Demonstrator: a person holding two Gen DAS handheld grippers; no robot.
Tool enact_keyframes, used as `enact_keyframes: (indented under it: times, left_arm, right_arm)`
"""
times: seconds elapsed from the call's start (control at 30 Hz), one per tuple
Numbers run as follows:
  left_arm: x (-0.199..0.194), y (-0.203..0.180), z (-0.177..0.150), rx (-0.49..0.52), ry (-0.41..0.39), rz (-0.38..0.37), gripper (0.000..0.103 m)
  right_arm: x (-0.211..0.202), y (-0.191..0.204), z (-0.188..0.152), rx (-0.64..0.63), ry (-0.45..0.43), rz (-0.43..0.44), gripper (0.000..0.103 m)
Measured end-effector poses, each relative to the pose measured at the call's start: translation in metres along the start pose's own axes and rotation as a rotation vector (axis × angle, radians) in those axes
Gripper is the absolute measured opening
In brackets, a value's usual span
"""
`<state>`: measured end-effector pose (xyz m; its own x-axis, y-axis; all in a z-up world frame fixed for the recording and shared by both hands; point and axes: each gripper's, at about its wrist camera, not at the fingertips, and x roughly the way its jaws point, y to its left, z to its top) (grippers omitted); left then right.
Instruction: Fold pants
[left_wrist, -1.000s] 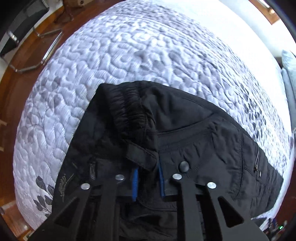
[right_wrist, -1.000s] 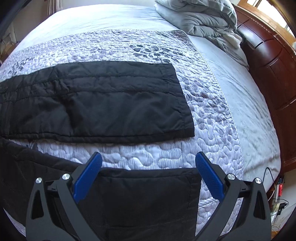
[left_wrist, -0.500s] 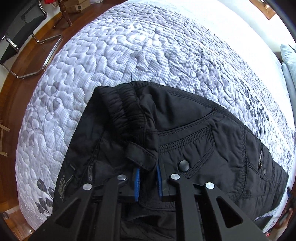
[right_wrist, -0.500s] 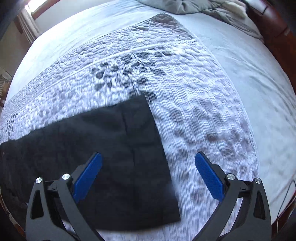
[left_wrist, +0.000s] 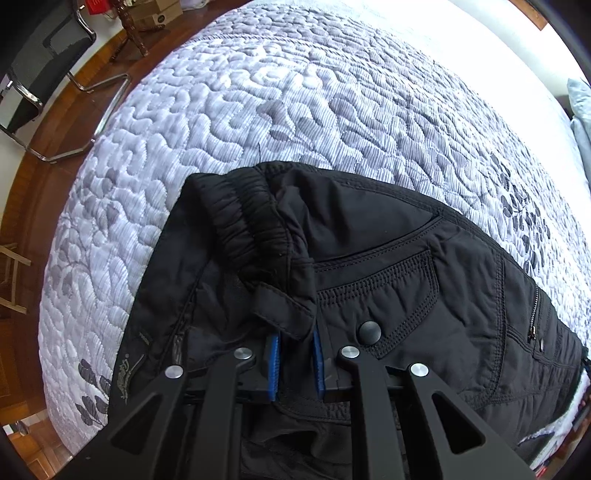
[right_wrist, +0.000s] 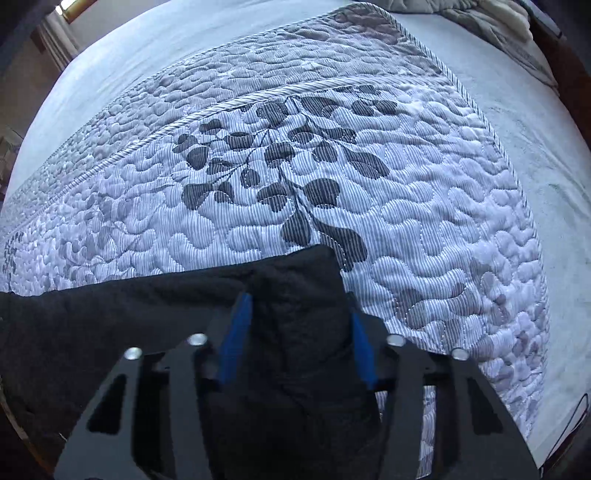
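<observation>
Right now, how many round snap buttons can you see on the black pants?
1: a round black snap button on the black padded pants, below the stitched pocket and just right of the left tool. Others may be hidden under folds.

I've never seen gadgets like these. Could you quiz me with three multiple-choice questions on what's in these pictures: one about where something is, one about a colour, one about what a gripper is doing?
1. Where do the pants lie?
A. On a patterned quilt on a bed
B. On a wooden floor
C. Over a chair

2. What colour are the pads inside the gripper fingers?
A. Red
B. Blue
C. Yellow

3. What is the left gripper doing?
A. Hanging wide open above the bed
B. Pinching a tab at the waistband
C. Holding a pillow

Answers:
1. A, black fabric rests on the quilt with its leaf pattern.
2. B, blue strips show on both sides of the cloth, and on the right gripper too.
3. B, the fingers sit close together with the waistband tab between them.
</observation>
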<state>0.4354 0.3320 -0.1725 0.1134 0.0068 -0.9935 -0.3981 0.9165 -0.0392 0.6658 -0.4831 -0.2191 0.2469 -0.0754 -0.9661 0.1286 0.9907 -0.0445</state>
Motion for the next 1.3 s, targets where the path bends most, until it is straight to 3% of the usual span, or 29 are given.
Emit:
enact_keyframes:
  times: [0.07,0.17,0.43,0.73,0.97,1.17,1.3]
  left_arm:
    - [-0.004,-0.002,-0.001,-0.001,-0.021,0.014,0.014]
    - [-0.015,-0.006,-0.009,0.009,-0.072,0.019,0.014]
    - [-0.070,0.005,-0.037,-0.009,-0.242,-0.110,0.014]
    - [-0.123,0.034,-0.094,0.042,-0.392,-0.256,0.014]
    - [-0.134,0.075,-0.160,0.054,-0.478,-0.346,0.015]
    - [-0.117,0.115,-0.215,0.017,-0.498,-0.405,0.015]
    - [-0.099,0.130,-0.245,-0.009,-0.482,-0.417,0.017]
  right_arm:
    - [-0.009,0.004,-0.001,-0.021,-0.020,0.001,0.012]
    - [-0.039,0.011,-0.009,-0.029,-0.117,-0.021,0.010]
    - [-0.131,0.003,-0.041,0.002,-0.406,0.071,0.010]
    - [-0.208,-0.022,-0.133,0.046,-0.634,0.154,0.009]
    - [-0.212,-0.065,-0.224,0.170,-0.661,0.197,0.009]
    - [-0.210,-0.083,-0.284,0.236,-0.648,0.203,0.008]
    - [-0.198,-0.091,-0.325,0.282,-0.592,0.199,0.008]
